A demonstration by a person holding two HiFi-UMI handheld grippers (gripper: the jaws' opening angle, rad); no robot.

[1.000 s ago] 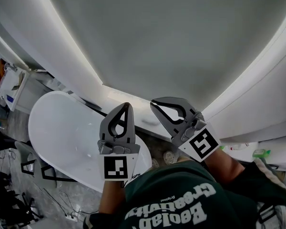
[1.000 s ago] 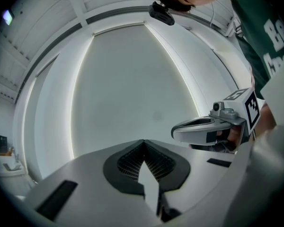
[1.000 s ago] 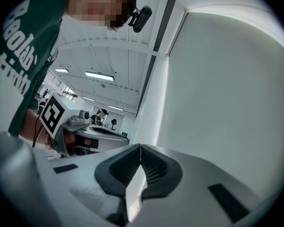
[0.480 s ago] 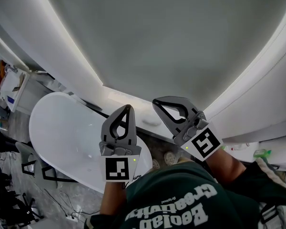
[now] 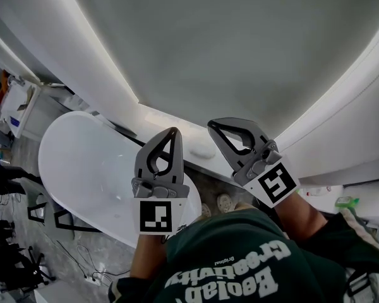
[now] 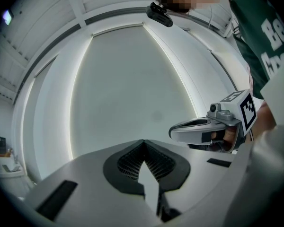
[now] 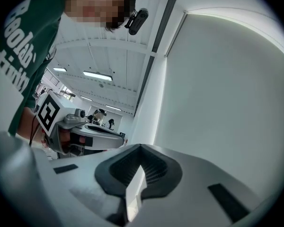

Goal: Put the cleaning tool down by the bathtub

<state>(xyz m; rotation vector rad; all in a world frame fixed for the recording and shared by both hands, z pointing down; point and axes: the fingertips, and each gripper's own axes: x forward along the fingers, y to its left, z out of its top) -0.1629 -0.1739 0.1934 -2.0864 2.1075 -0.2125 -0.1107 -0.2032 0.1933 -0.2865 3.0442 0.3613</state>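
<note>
No cleaning tool shows in any view. The white oval bathtub (image 5: 88, 169) lies at the left of the head view. Both grippers are held up side by side in front of the person's green shirt. My left gripper (image 5: 172, 132) is shut with nothing between its jaws; in the left gripper view its tips (image 6: 143, 141) meet against a plain pale wall. My right gripper (image 5: 212, 126) is shut and empty too, its tips (image 7: 140, 146) closed. Each gripper appears in the other's view: the right gripper (image 6: 173, 132) and the left gripper (image 7: 124, 139).
A pale ledge (image 5: 177, 134) runs behind the tub, with a small white oval object (image 5: 203, 151) on it. Two round light things (image 5: 218, 204) lie on the grey floor. A dark frame (image 5: 50, 219) and cables (image 5: 88, 261) sit left of the tub. A green object (image 5: 345, 202) is at far right.
Both grippers have drifted slightly up and to the right in the head view, still side by side and empty. The tub sits a little higher in the picture.
</note>
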